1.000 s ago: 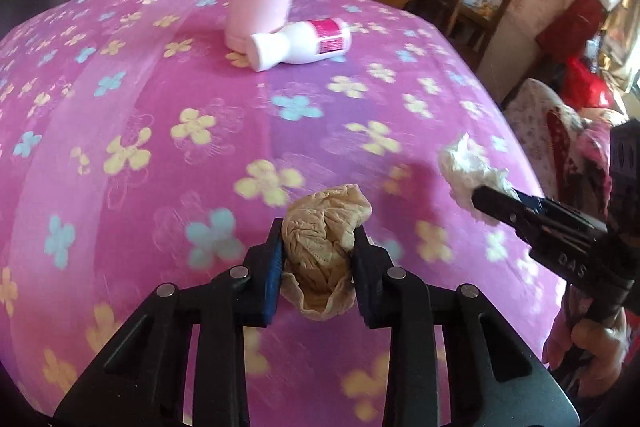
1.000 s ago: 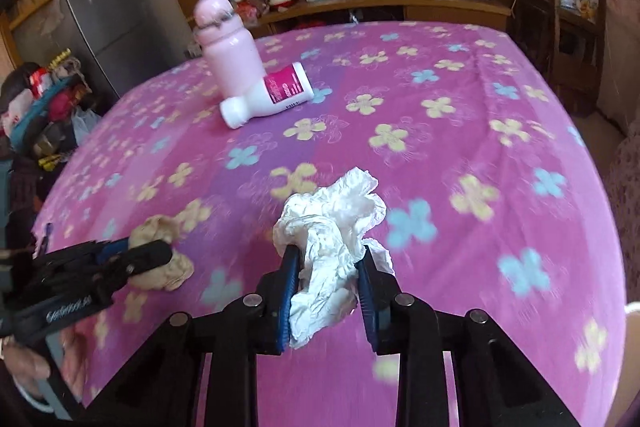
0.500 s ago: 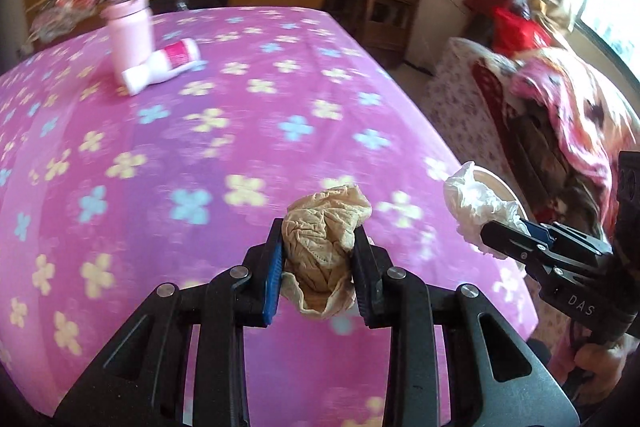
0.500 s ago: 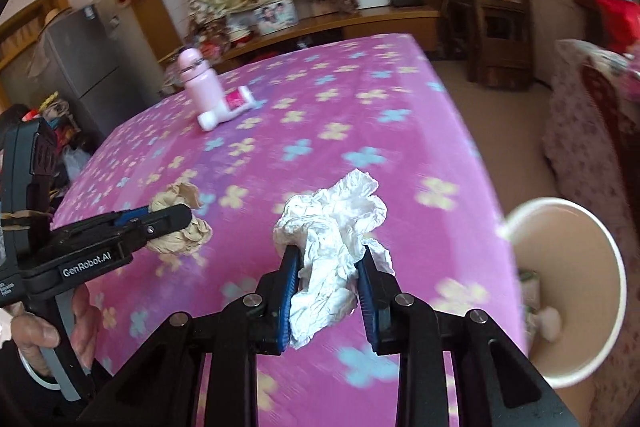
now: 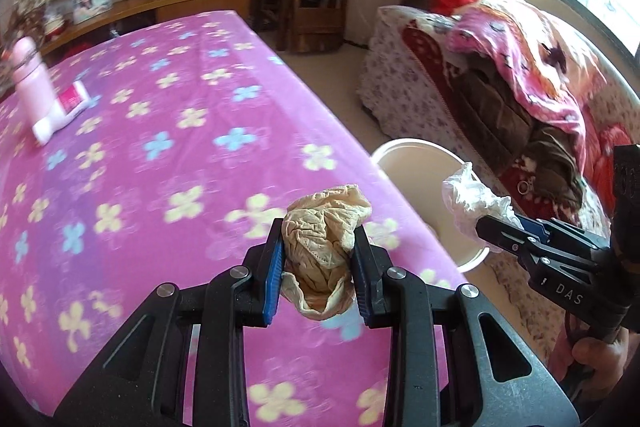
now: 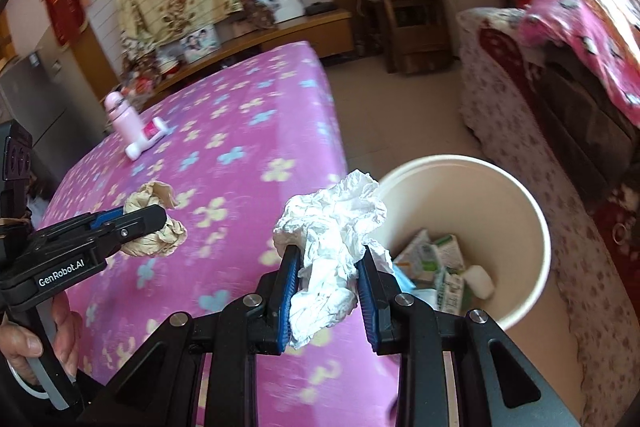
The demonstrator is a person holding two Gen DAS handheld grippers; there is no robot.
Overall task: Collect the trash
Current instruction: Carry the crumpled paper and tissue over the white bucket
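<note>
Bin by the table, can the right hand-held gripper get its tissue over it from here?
Probably yes. The right hand-held gripper holds the tissue beside the bin, whose mouth is open, with nothing between them.

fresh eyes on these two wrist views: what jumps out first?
The loud pink flowered tablecloth fills the left of both views. Each gripper's jaws are shut on trash: the left gripper holds a crumpled tan paper wad, the right gripper a white tissue wad. A white bin with trash in it stands on the floor beside the table's right edge.
</note>
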